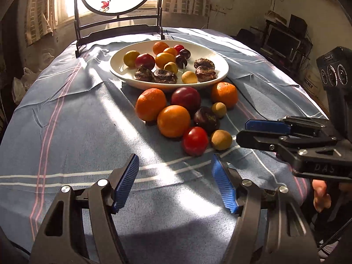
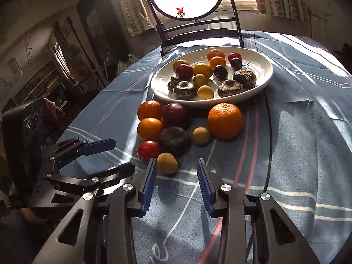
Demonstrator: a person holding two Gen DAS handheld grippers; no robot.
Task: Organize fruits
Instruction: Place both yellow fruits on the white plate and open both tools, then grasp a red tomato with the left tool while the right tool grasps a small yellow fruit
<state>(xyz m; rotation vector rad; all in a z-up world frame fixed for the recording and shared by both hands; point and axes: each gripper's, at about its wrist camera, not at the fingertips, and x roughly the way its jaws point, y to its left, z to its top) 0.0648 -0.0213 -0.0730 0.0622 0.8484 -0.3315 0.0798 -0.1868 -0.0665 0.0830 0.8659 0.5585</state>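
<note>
Left wrist view: your left claw (image 1: 175, 177) hovers released over the blue striped cloth (image 1: 72, 132) on the bench, nothing between its pads. Just ahead sits the loose fruit cluster: red tomato (image 1: 195, 140), tan round fruit (image 1: 221, 139), three oranges (image 1: 173, 121), a dark plum (image 1: 186, 98) and a dark wrinkled fruit (image 1: 206, 119). Behind them the white plate (image 1: 123, 66) holds more small fruit. Your right claw (image 1: 253, 132) comes in from the right, close beside the tan fruit, gripping nothing.

Right wrist view: your right claw (image 2: 177, 176) is released, jaws parted, empty. The tan fruit (image 2: 167, 162) lies just off its left pad, the tomato (image 2: 148, 150) next to it. The big orange (image 2: 225, 120) sits apart on the right, near the plate (image 2: 264, 74). Your left claw (image 2: 114, 156) shows at left, also spread and empty.
</note>
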